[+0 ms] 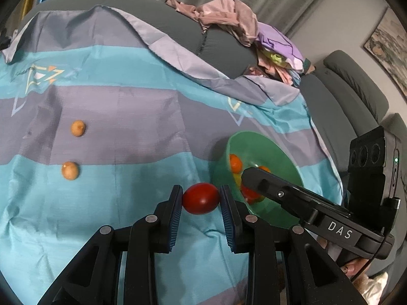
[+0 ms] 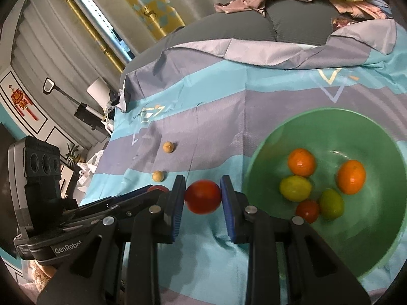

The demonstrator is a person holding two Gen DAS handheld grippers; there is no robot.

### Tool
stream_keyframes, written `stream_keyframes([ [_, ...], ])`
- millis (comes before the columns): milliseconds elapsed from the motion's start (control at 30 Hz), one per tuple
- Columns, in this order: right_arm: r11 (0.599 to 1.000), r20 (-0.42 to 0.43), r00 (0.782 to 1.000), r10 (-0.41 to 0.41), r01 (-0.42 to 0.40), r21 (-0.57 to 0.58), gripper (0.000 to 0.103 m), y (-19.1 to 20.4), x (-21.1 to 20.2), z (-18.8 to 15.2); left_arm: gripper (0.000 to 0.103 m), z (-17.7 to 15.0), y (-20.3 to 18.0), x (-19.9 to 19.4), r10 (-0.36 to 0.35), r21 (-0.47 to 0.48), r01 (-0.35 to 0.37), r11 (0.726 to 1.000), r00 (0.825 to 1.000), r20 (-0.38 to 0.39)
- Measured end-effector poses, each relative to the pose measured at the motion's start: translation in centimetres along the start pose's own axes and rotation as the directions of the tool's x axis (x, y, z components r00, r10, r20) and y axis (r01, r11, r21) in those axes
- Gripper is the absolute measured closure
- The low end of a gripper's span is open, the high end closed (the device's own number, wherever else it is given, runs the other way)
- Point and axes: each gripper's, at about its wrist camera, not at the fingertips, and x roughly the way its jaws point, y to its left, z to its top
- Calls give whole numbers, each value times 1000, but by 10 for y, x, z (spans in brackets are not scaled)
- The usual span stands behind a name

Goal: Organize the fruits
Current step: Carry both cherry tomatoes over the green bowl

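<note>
In the left wrist view my left gripper (image 1: 201, 191) is shut on a red tomato (image 1: 201, 198) just above the striped cloth. The right wrist view shows my right gripper (image 2: 203, 183) shut on a second red tomato (image 2: 203, 198), left of the green bowl (image 2: 328, 113). The bowl holds two oranges (image 2: 301, 162), two yellow-green lemons (image 2: 295, 188) and a small tomato (image 2: 307, 211). Two small tan fruits (image 1: 78, 128) (image 1: 70, 170) lie on the cloth to the left. Seen from the left wrist, the right gripper's finger (image 1: 264, 181) reaches over the bowl (image 1: 257, 137).
A blue and grey striped cloth (image 1: 132, 117) covers a grey cushion. Crumpled clothes (image 1: 229, 20) are piled at the back. A grey sofa (image 1: 356, 84) stands to the right. The left gripper's body (image 2: 76, 213) is close beside the right one.
</note>
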Motion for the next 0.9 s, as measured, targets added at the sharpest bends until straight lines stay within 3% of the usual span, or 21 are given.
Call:
stream_keyframes([
  [900,991,117,989,-94,82,103,73,-55,-51,1,73,5,-67,45,-88,117,93,989,995,-46],
])
